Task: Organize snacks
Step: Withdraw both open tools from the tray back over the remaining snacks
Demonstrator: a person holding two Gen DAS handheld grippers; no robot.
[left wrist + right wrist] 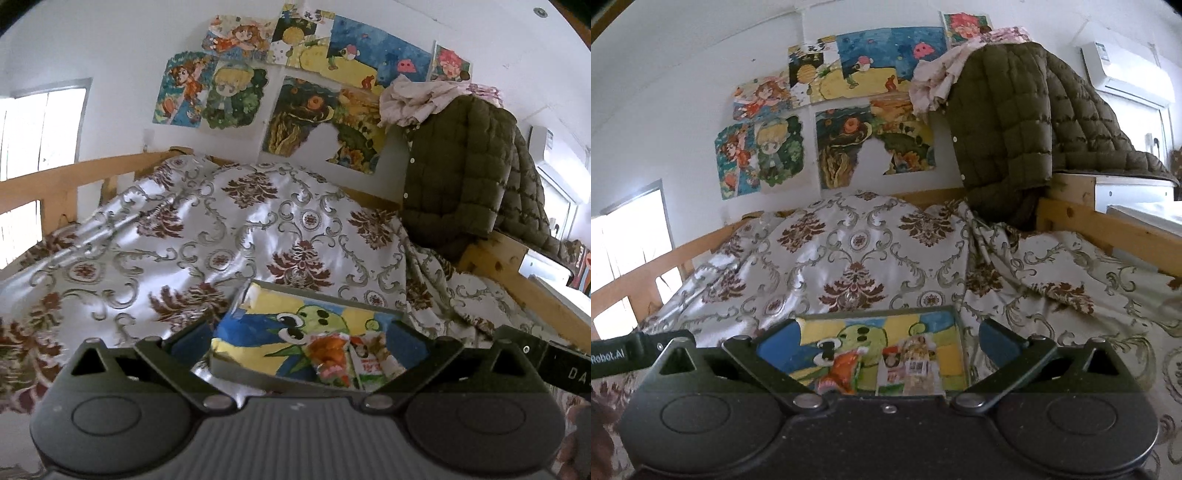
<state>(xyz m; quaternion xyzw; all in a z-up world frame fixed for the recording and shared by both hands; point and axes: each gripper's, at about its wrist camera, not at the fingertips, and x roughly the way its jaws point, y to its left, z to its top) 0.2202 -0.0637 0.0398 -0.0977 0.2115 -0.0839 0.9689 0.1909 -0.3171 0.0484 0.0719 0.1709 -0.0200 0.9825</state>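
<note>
Left wrist view takes in a bed [207,229] under a patterned cover, which serves as the work surface. A quilted jacket [465,166] hangs over the wooden frame at the right, out of the way, below drawings [314,122] stuck on the wall. On the cover lies a shallow tray [258,314] with a painted cartoon bottom; its low walls suit it, I judge, for gathering loose packets. Two snacks lie inside near its close edge: an orange packet [328,354] and, touching it on the right, a white packet [376,363], so the sorting looks nearly or fully done. The left gripper [295,339] and the right gripper [879,343] both hang above the tray's near side with jaws spread wide and nothing between the pads.
</note>
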